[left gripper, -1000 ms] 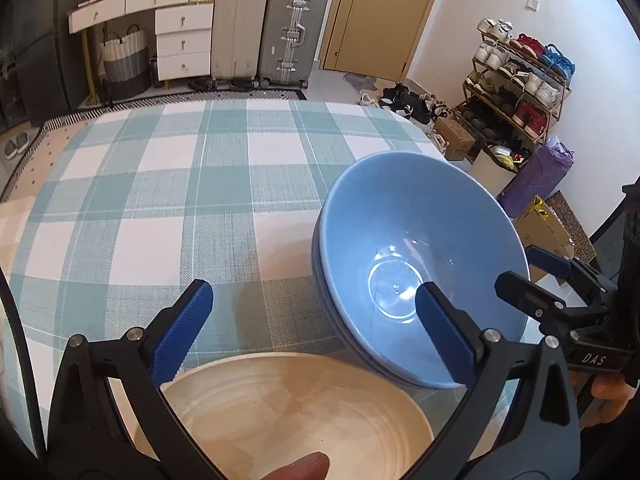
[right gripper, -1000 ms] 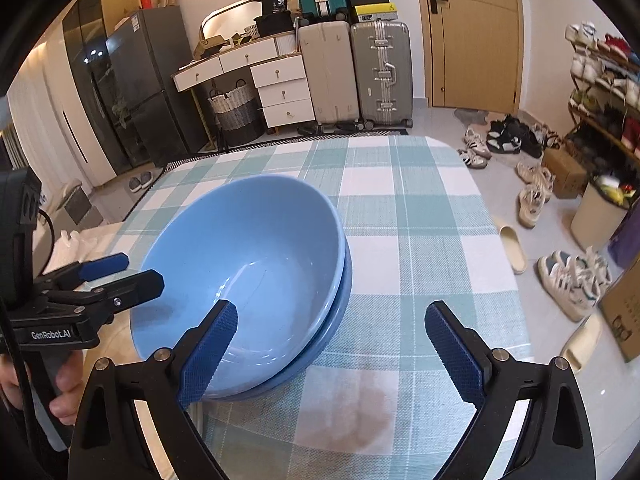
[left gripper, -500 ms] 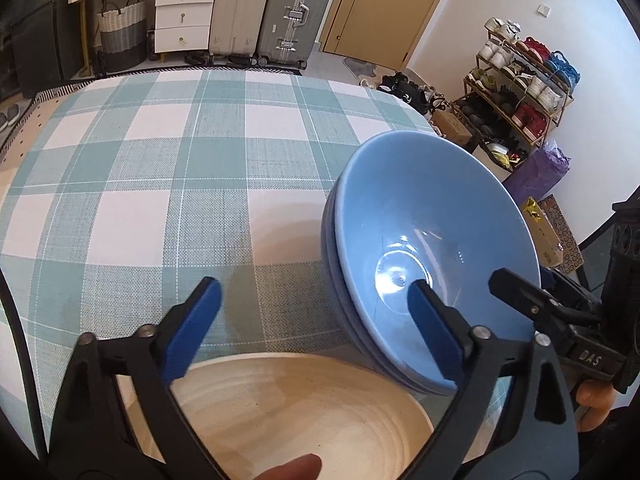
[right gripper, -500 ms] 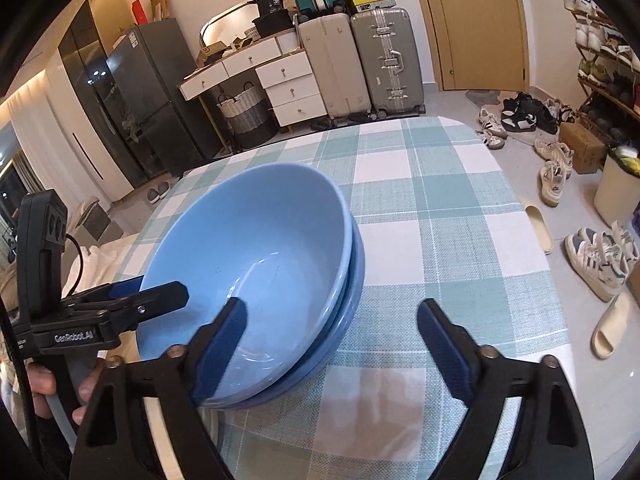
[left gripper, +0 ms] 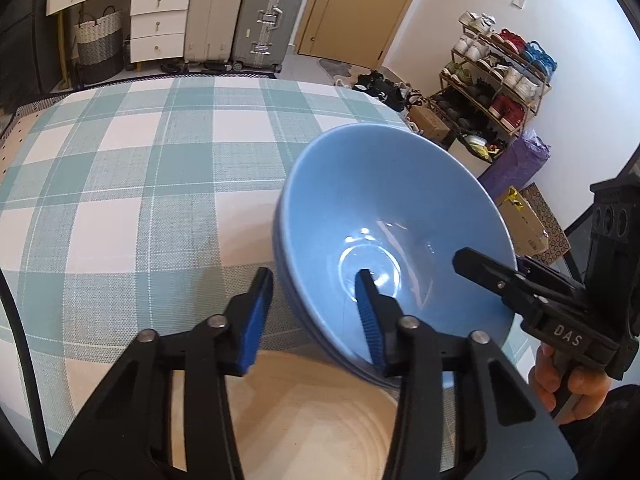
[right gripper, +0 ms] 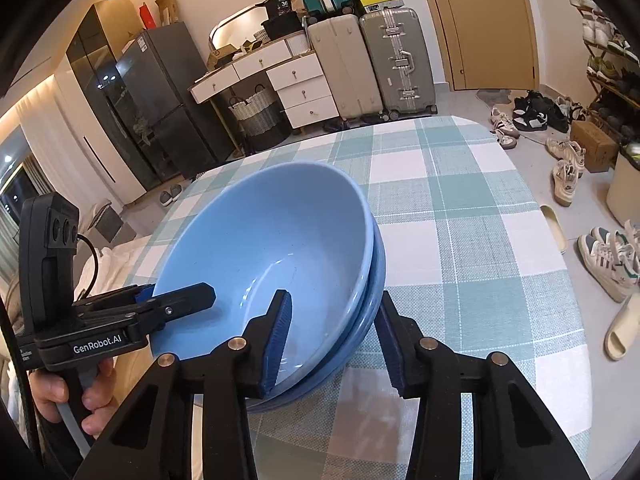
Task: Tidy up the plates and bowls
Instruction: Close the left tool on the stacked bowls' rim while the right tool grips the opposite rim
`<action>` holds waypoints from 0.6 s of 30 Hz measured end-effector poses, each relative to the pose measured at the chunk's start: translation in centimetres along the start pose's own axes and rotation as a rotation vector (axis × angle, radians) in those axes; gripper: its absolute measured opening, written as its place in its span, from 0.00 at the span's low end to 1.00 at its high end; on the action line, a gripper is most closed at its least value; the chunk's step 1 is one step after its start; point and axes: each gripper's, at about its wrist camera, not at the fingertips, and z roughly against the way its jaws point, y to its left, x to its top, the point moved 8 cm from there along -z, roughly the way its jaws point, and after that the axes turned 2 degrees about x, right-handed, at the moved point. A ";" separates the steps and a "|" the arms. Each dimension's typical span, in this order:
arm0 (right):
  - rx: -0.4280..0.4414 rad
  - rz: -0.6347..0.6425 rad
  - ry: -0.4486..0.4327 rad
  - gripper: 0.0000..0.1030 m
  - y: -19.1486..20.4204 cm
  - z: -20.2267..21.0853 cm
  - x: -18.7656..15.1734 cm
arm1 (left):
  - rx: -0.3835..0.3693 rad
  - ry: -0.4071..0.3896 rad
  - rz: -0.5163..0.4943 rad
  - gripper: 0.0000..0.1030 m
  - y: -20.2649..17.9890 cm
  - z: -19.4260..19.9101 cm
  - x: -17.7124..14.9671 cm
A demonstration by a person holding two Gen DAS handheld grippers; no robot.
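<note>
A stack of light blue bowls [left gripper: 384,216] sits on the checked tablecloth [left gripper: 120,168]; it also shows in the right wrist view [right gripper: 280,240]. My left gripper [left gripper: 312,312] straddles the stack's near-left rim, one finger inside the top bowl and one outside, jaws half closed with a gap left. My right gripper [right gripper: 332,340] straddles the opposite rim the same way, one blue pad inside and one outside. A cream ridged plate [left gripper: 312,420] lies under my left gripper, beside the bowls.
The table's right edge [right gripper: 560,264] drops to a floor with shoes and slippers. Suitcases [right gripper: 396,60], drawers and a fridge stand beyond the far edge. Bare tablecloth lies left of and beyond the bowls.
Both grippers have narrowed from wide open and moved onto the bowl stack's rim, each now with one finger inside the top bowl. The bowls have not visibly moved.
</note>
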 end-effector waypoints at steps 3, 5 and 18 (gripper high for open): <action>-0.006 0.002 -0.002 0.41 0.0 0.0 0.0 | 0.055 -0.007 -0.048 0.31 -0.6 0.1 0.0; -0.010 0.000 -0.004 0.40 0.0 0.1 0.0 | 0.063 -0.009 -0.056 0.31 -0.8 0.2 0.0; -0.025 0.014 -0.033 0.40 0.4 1.8 0.3 | 0.049 -0.045 -0.056 0.31 -1.7 2.4 0.1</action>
